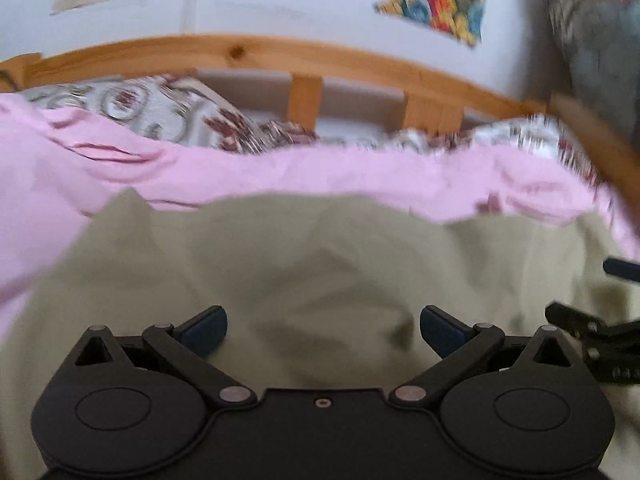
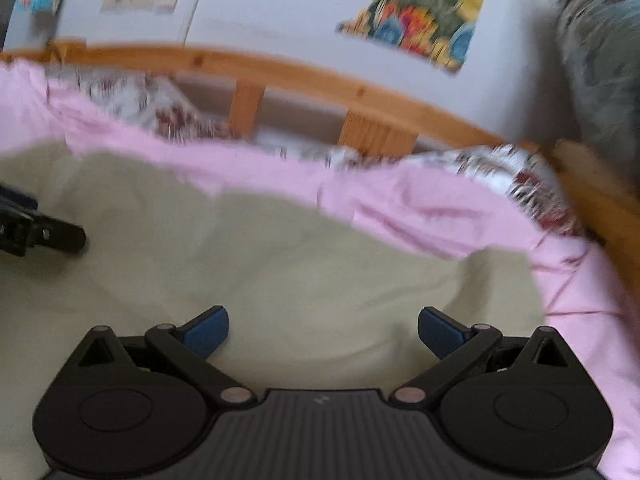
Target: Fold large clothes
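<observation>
The left gripper [image 1: 323,330] and right gripper [image 2: 323,330] both hang with jaws spread wide, pinching nothing, just above the beige garment [image 1: 304,264]. That garment lies on the pink sheet [image 1: 280,176], short of the wooden headboard [image 1: 248,54].

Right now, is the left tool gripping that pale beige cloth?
No, the left tool stands wide open above the pale beige cloth, with nothing pinched between its blue-tipped fingers.
</observation>
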The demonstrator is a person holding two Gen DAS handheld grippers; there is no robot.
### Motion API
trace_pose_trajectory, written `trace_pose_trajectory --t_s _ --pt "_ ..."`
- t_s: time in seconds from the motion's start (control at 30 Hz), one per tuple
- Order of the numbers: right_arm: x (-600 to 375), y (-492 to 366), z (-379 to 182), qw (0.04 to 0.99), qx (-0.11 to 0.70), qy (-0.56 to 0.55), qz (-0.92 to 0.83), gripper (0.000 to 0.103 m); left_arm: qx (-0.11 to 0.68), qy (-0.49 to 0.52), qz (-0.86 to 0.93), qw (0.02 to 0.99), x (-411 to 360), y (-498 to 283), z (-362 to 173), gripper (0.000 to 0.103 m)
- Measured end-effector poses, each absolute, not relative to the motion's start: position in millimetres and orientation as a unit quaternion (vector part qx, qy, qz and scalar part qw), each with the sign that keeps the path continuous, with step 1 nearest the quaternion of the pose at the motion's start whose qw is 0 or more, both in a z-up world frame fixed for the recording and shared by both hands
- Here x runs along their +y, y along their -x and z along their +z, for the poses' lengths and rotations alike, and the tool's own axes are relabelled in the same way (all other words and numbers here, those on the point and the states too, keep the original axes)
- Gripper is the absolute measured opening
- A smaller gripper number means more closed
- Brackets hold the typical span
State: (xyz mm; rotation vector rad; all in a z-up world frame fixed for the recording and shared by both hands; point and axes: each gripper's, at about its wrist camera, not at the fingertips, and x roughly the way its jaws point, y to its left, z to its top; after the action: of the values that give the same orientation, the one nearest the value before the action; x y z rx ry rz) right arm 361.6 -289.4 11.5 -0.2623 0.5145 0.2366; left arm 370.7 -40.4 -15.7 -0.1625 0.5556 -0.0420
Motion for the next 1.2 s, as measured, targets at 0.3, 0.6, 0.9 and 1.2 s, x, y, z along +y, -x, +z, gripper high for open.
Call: trace_pose_trajectory --t_s 0.3,0.6,0.9,1.2 --pt "-242 -272 27 0.95 0.233 0.157 0.137 0.103 0.254 0.11 0.064 0.959 -3 -289 27 0.102" --pt "-233 -261 -11 0.957 0.219 0.162 0.102 0.103 0.271 0.147 0.148 0.94 26 -200 24 0.102" --pt "-249 -248 -3 0.959 0.232 0.124 0.105 0.103 0.35 0.255 0.095 0.896 20 -180 -25 0.102" --pt "-252 -244 -5 0.96 0.238 0.101 0.107 0.103 0.347 0.27 0.114 0.891 18 -214 -49 0.102"
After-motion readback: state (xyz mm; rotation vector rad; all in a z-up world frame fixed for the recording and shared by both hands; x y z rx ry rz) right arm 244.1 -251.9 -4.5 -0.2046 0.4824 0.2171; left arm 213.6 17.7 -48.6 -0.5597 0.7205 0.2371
